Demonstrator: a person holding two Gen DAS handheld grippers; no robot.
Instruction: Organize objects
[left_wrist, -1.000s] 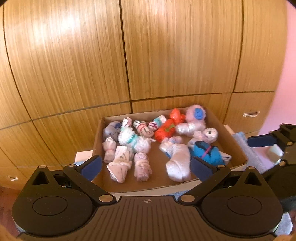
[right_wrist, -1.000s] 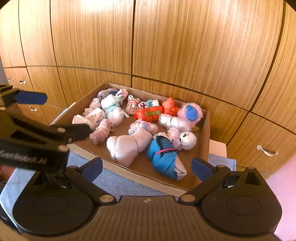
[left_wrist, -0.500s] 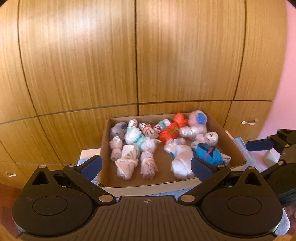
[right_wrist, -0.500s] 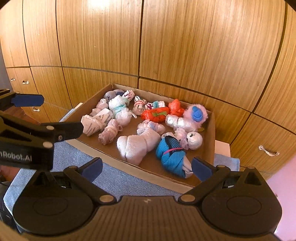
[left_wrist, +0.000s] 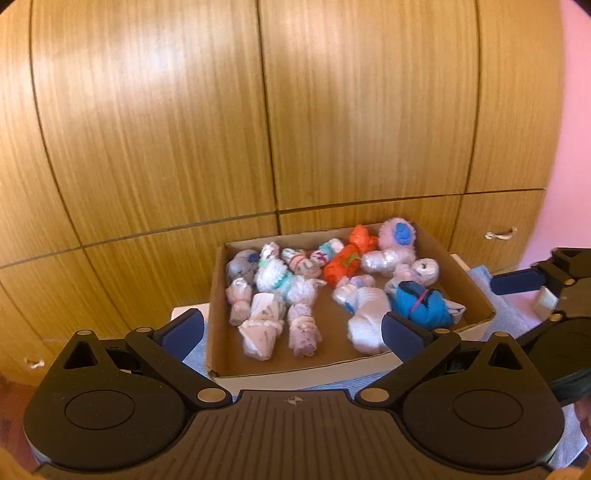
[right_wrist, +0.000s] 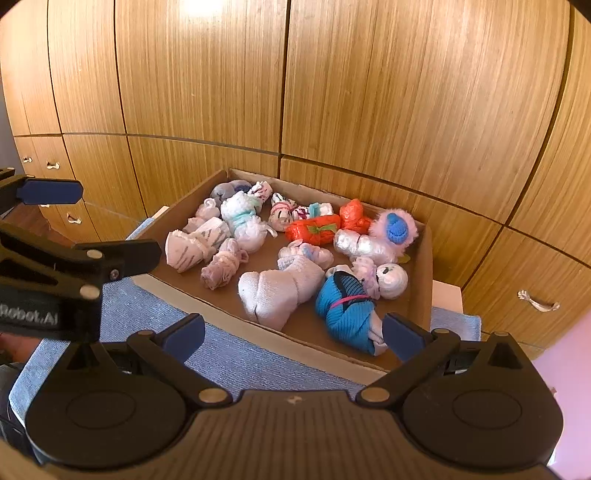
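A shallow cardboard box (left_wrist: 476, 291) (right_wrist: 421, 291) holds several rolled sock bundles. Among them are an orange roll (left_wrist: 341, 264) (right_wrist: 314, 229), a blue roll (left_wrist: 421, 304) (right_wrist: 345, 306), a large white roll (left_wrist: 365, 314) (right_wrist: 277, 288) and a fluffy pink roll with a blue patch (left_wrist: 399, 232) (right_wrist: 393, 227). My left gripper (left_wrist: 293, 330) is open and empty, held back from the box's near wall. My right gripper (right_wrist: 293, 332) is open and empty too, above the box's near right corner. Each gripper also shows at the edge of the other's view.
The box rests on a blue-grey cloth (right_wrist: 221, 354) (left_wrist: 506, 317) over a pale surface. Wooden cupboard doors (left_wrist: 258, 110) stand right behind the box. Drawers with small metal handles (right_wrist: 537, 301) lie to both sides. A pink wall (left_wrist: 574, 147) is at the right.
Both grippers have drawn back and upward from the box, which now looks smaller and lower in both views. The socks have not moved. Both grippers stay open.
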